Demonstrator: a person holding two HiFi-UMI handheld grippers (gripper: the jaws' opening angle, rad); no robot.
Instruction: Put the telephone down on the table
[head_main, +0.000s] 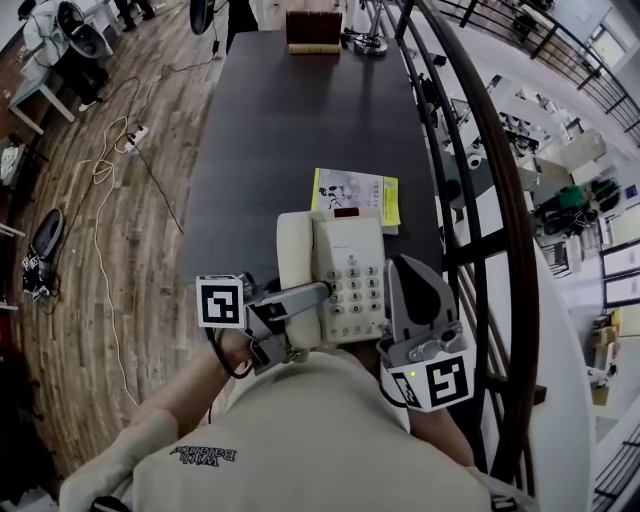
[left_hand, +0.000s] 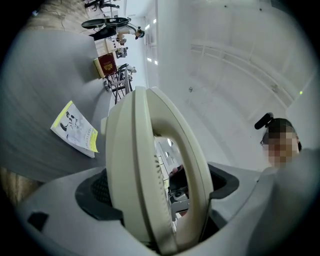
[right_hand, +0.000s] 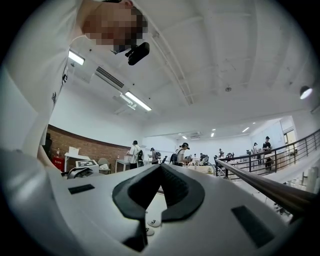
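Note:
A cream telephone (head_main: 350, 275) with a keypad is held over the near end of the dark table (head_main: 300, 130), close to the person's body. Its handset (head_main: 295, 262) rests along the phone's left side. My left gripper (head_main: 315, 295) reaches in from the left and is shut on the handset (left_hand: 145, 165), which fills the space between its jaws. My right gripper (head_main: 402, 300) sits against the phone's right edge. In the right gripper view my right gripper (right_hand: 159, 200) has its jaws closed together, and keypad buttons (right_hand: 154, 222) show low between them.
A yellow-and-white booklet (head_main: 358, 192) lies on the table just beyond the phone, and the booklet (left_hand: 75, 127) also shows in the left gripper view. A brown box (head_main: 313, 30) stands at the table's far end. A curved railing (head_main: 500, 180) runs along the right; cables (head_main: 105, 170) lie on the floor at left.

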